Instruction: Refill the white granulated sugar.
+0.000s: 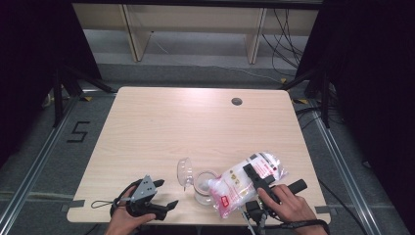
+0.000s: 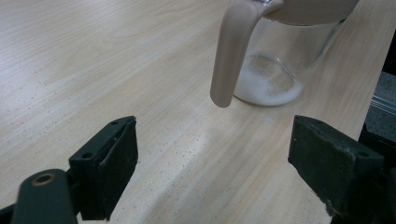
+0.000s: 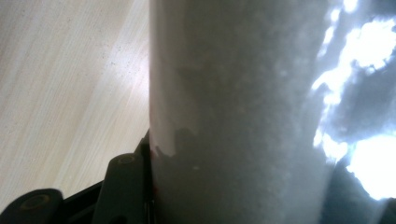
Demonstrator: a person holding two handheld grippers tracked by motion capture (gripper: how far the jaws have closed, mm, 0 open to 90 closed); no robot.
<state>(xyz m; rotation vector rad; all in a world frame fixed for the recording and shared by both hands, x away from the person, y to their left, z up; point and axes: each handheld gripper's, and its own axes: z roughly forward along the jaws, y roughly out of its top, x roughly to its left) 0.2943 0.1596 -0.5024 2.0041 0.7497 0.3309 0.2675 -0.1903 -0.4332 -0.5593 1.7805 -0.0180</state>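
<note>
My right gripper [image 1: 258, 183] clamps bag of white powder [image 1: 249, 178], jaws on both faces, mid-width. Bag's long axis slants from beyond my jaws down toward me and to my left; low end over mouth of glass jar [image 1: 204, 188], seemingly touching rim. Thin white layer already on jar bottom [image 2: 268, 86]. My left gripper [image 1: 164, 196] empty, jaws wide, resting near jar, jar handle [image 2: 231, 51] just ahead between its jaws. Pour depends on bag's low end staying over jar mouth.
</note>
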